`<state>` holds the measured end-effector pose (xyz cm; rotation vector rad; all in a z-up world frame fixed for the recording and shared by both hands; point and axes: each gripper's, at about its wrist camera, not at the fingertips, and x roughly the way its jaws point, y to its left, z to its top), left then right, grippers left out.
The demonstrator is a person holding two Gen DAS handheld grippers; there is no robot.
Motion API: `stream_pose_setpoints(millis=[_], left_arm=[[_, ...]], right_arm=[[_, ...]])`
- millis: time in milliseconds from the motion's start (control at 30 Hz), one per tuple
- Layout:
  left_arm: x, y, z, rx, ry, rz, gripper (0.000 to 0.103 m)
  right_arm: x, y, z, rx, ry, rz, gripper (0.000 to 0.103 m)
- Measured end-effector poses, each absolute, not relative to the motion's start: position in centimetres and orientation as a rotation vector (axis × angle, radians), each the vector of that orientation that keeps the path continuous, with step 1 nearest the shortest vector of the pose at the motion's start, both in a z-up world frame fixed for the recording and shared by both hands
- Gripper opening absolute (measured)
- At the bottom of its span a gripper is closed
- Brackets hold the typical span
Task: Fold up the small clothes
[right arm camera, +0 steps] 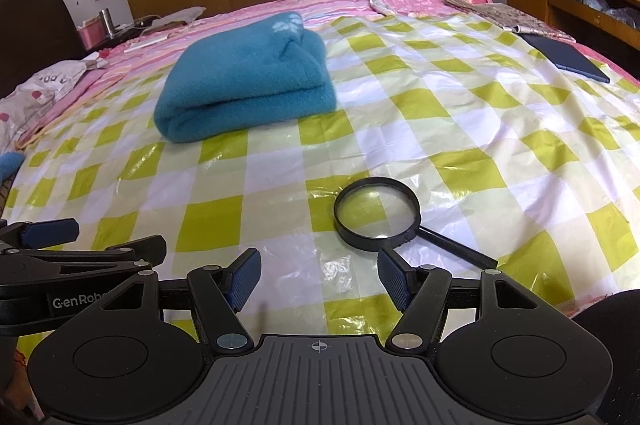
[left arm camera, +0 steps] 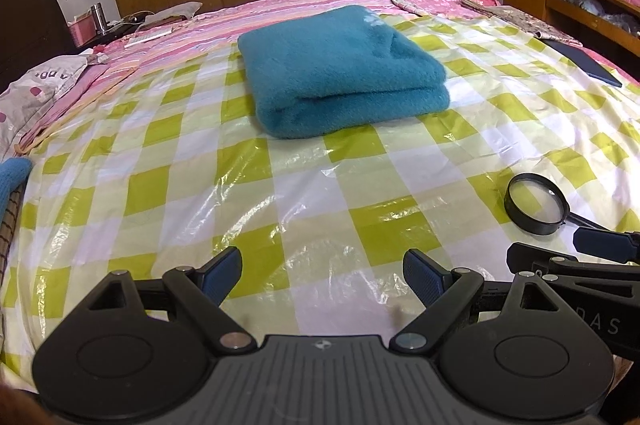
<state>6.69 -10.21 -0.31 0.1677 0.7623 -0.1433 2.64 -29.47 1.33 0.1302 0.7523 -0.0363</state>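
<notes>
A teal fleece garment (left arm camera: 340, 69) lies folded into a thick bundle on the green-and-white checked plastic sheet (left arm camera: 280, 193) that covers the bed; the right wrist view shows the same bundle (right arm camera: 244, 77) with a pale flower print on top. My left gripper (left arm camera: 322, 275) hovers open over bare sheet near the front edge, well short of the bundle, with nothing between its blue pads. Just to its right, my right gripper (right arm camera: 318, 279) is also open and empty. Each gripper shows at the edge of the other's view.
A black magnifying glass (right arm camera: 378, 213) lies on the sheet just ahead of the right gripper. A dark flat tablet (right arm camera: 568, 59) rests at the far right. Pink bedding (left arm camera: 168, 37) lies beyond the sheet. Another blue cloth (left arm camera: 12, 177) peeks in at the left edge.
</notes>
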Motion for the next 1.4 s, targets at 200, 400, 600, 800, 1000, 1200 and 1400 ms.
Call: stream_pose_setpoints(millis=[200,400,600,800,1000,1200,1400], left_arm=[[6.71,-10.3,-0.52,0.167,0.768,-0.143,0.092],[6.67,-10.19,-0.62,0.157,0.772,-0.142,0.092],[6.67,-10.05,-0.69,0.15,0.777,-0.14,0.092],[6.7,-9.93,-0.74,0.143,0.782,-0.14,0.092],[6.73,-9.88,-0.8,0.139,0.789,-0.138,0.092],[6.75,-9.85,-0.8,0.137,0.788,-0.136,0.092],[6.79,-9.8,-0.81,0.133,0.791,-0.134,0.092]], right_arm=[[2.65,-29.49,1.17,0.127,0.757,-0.042,0.065],[2.69,-29.41,1.12,0.125,0.761,-0.044,0.065],[2.67,-29.34,1.08,0.12,0.762,-0.045,0.065],[2.68,-29.31,1.08,0.12,0.762,-0.045,0.065],[2.71,-29.28,1.1,0.12,0.762,-0.046,0.065],[2.72,-29.25,1.11,0.119,0.762,-0.045,0.065],[2.73,-29.21,1.14,0.119,0.763,-0.046,0.065]])
